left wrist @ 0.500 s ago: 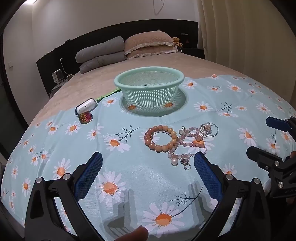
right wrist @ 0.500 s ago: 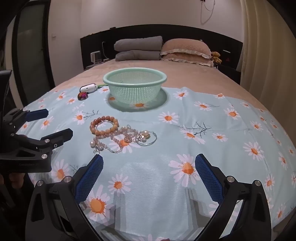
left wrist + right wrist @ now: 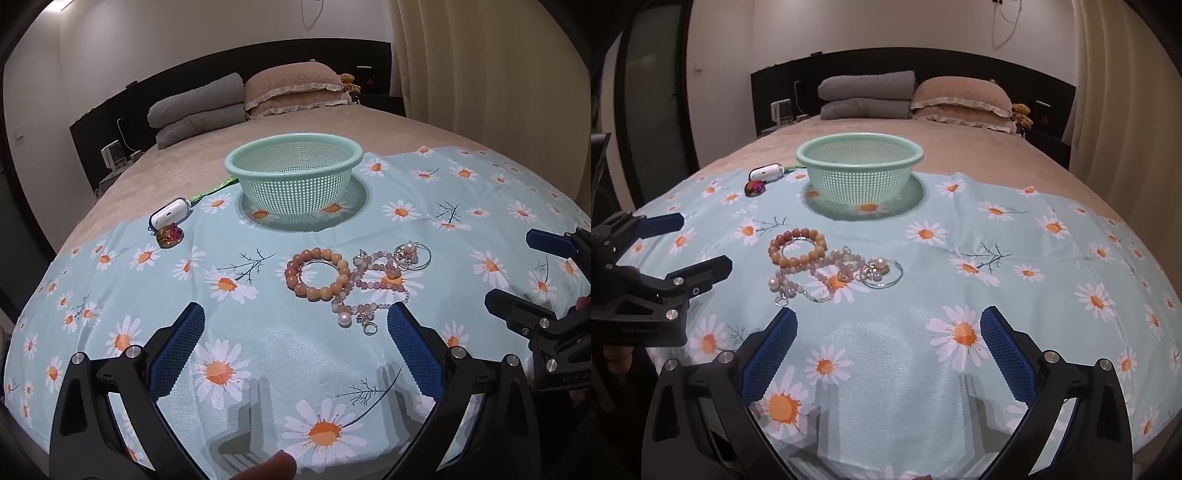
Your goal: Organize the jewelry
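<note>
Hovering over the jewelry, both grippers empty

The left gripper (image 3: 295,332) and right gripper (image 3: 888,332) hang wide apart, holding nothing. Near them on the daisy-print cloth (image 3: 147,295) lie an orange bead bracelet (image 3: 317,272), pink bead strand (image 3: 373,280) and silver hoop (image 3: 413,254); farther off stands the mint mesh plastic basket (image 3: 293,173).

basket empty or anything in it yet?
Looks empty: through the green basket mesh only the daisy cloth shows. The bead bracelets and rings all lie on the cloth in front of it.
</note>
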